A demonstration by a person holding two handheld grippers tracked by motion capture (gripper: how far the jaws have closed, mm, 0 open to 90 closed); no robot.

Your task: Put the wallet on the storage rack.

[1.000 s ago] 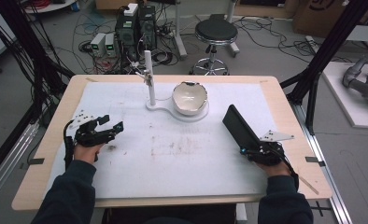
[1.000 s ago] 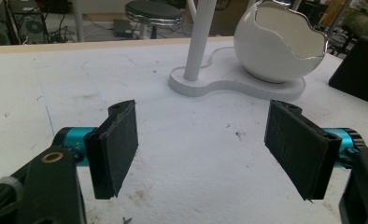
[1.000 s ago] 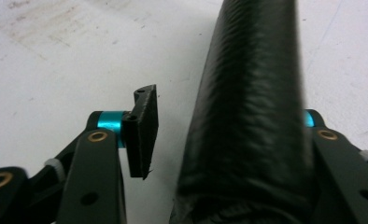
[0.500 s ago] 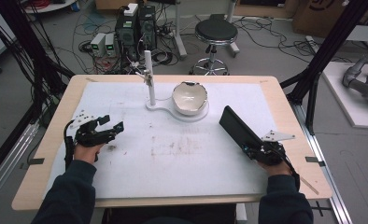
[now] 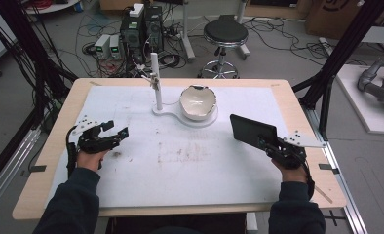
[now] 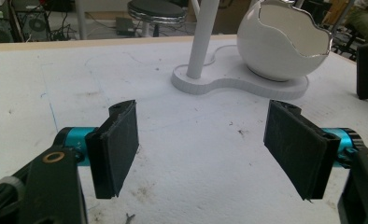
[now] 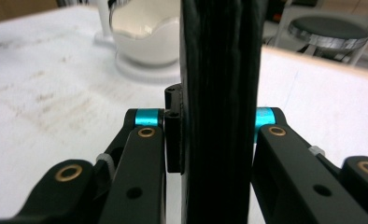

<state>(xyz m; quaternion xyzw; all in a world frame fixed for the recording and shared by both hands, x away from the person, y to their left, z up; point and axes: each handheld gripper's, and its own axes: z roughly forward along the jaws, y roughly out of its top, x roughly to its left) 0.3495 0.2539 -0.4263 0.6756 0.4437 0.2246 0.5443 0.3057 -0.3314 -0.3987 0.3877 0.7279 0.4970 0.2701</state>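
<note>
The flat black rectangular pouch [image 5: 247,130], matte and stood on edge over the right side of the table [image 5: 180,200], was clamped between the just-closing jaws of the right gripper [image 5: 267,144], projecting far-left from it, while the left gripper [image 5: 118,134] rested open and empty at the left.

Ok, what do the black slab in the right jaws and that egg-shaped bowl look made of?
Black slab: matte and dark, faint lengthwise lines along its edge; possibly a leather-like cover, hard to tell. Egg-shaped bowl: glossy white with a jagged rim, probably glazed ceramic or plastic.
</note>
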